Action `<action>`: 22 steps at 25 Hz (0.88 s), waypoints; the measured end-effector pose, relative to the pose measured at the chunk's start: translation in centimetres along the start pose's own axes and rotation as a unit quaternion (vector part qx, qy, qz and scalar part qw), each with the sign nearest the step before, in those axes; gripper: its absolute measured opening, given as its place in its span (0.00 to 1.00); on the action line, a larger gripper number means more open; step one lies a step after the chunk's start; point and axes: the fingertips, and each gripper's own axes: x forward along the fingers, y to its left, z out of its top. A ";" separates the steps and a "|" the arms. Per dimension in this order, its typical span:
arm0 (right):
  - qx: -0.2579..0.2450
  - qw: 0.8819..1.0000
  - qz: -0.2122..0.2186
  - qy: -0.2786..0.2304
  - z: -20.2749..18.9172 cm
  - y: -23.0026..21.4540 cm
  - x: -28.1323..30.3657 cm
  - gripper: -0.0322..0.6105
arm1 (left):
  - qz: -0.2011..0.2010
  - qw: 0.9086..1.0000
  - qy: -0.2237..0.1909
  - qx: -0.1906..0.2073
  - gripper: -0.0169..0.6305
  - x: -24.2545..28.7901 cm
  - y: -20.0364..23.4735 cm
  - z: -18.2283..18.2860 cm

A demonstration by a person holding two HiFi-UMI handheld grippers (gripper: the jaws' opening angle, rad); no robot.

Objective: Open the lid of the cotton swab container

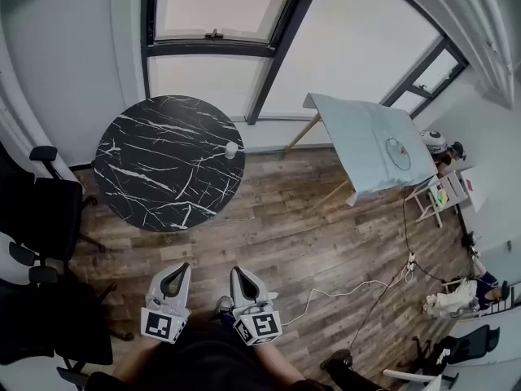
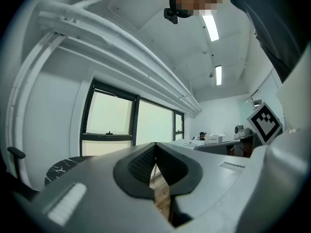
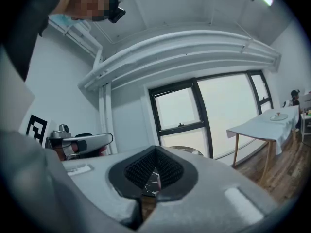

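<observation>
A small white cotton swab container [image 1: 231, 149] stands near the right edge of a round black marble table [image 1: 163, 165], far ahead in the head view. My left gripper [image 1: 177, 270] and right gripper [image 1: 238, 273] are held close to my body, well short of the table. Both are shut with nothing between the jaws. In the left gripper view the closed tips [image 2: 155, 145] point toward the windows, with a sliver of the marble table [image 2: 60, 168] at the lower left. The right gripper view shows its closed tips [image 3: 155, 149] and a bit of the table [image 3: 187, 151] behind them.
Black office chairs [image 1: 37, 218] stand at the left of the marble table. A light blue-covered table [image 1: 370, 141] with a round dish stands at the right. White cables [image 1: 358, 287] trail over the wooden floor. Large windows [image 1: 244, 31] fill the far wall.
</observation>
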 end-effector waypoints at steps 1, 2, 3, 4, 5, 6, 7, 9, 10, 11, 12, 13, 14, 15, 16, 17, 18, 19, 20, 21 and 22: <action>0.000 1.000 -0.001 0.000 0.0 -0.1 0.0 0.04 | 0.000 1.000 0.000 -0.002 0.03 0.1 -0.1 0.0; 0.001 1.000 -0.001 0.001 0.0 -0.3 -0.1 0.04 | 0.001 1.000 -0.001 -0.004 0.03 0.3 -0.2 0.0; 0.002 1.000 -0.001 0.001 0.1 -0.5 -0.2 0.04 | 0.003 1.000 -0.005 -0.005 0.03 0.5 -0.3 0.1; 0.003 1.000 0.000 0.000 0.0 -0.7 -0.2 0.05 | 0.005 1.000 -0.009 -0.006 0.03 0.7 -0.4 0.3; 0.004 1.000 0.003 0.000 0.0 -0.9 -0.2 0.05 | 0.008 1.000 -0.008 -0.008 0.03 1.0 -0.5 0.2; 0.003 1.000 0.005 0.001 0.0 -1.1 -0.2 0.05 | 0.009 1.000 -0.003 -0.009 0.03 1.1 -0.7 -0.1; 0.001 1.000 0.007 0.002 0.1 -1.3 -0.2 0.05 | 0.008 1.000 0.002 -0.009 0.03 1.3 -1.0 -0.3; 0.003 1.000 0.009 0.005 0.2 -2.0 -0.3 0.05 | 0.006 1.000 0.000 -0.006 0.03 1.9 -1.8 -0.3; 0.005 1.000 0.010 0.005 0.3 -2.4 -0.2 0.05 | 0.007 1.000 -0.002 -0.004 0.03 2.3 -2.2 -0.3; 0.006 1.000 0.010 0.004 0.5 -2.8 -0.2 0.05 | 0.010 1.000 -0.003 -0.004 0.03 2.6 -2.5 -0.3; 0.005 1.000 0.011 0.003 0.7 -3.3 -0.1 0.05 | 0.015 1.000 -0.002 -0.005 0.03 3.0 -2.9 -0.5; 0.003 1.000 0.013 0.001 0.9 -3.7 0.0 0.05 | 0.020 1.000 -0.002 -0.007 0.03 3.4 -3.2 -0.6; 0.002 1.000 0.015 0.000 1.0 -4.2 0.0 0.05 | 0.024 1.000 -0.004 -0.007 0.03 3.8 -3.6 -0.5; 0.003 1.000 0.018 0.000 1.1 -4.8 -0.1 0.05 | 0.026 1.000 -0.009 -0.006 0.03 4.3 -4.1 -0.2; 0.005 1.000 0.021 0.000 1.1 -5.3 -0.3 0.05 | 0.029 1.000 -0.011 -0.004 0.03 4.6 -4.6 -0.1; 0.006 1.000 0.024 0.001 1.1 -5.9 -0.5 0.05 | 0.035 0.999 -0.010 -0.002 0.03 4.9 -5.0 -0.2; 0.007 1.000 0.028 0.002 1.1 -6.4 -0.7 0.05 | 0.042 0.999 -0.006 0.000 0.03 5.1 -5.3 -0.4; 0.008 0.999 0.032 0.002 1.1 -6.9 -0.7 0.05 | 0.052 0.999 -0.002 0.004 0.03 5.3 -5.5 -0.7; 0.008 0.999 0.036 0.001 1.1 -7.4 -0.7 0.05 | 0.064 0.998 0.004 0.008 0.03 5.6 -5.6 -0.9; 0.009 0.999 0.040 0.001 1.1 -7.9 -0.4 0.05 | 0.075 0.997 0.009 0.011 0.03 5.9 -5.6 -1.1; 0.008 0.999 0.043 0.001 1.1 -8.3 -0.1 0.05 | 0.083 0.996 0.013 0.012 0.03 6.1 -5.5 -1.3</action>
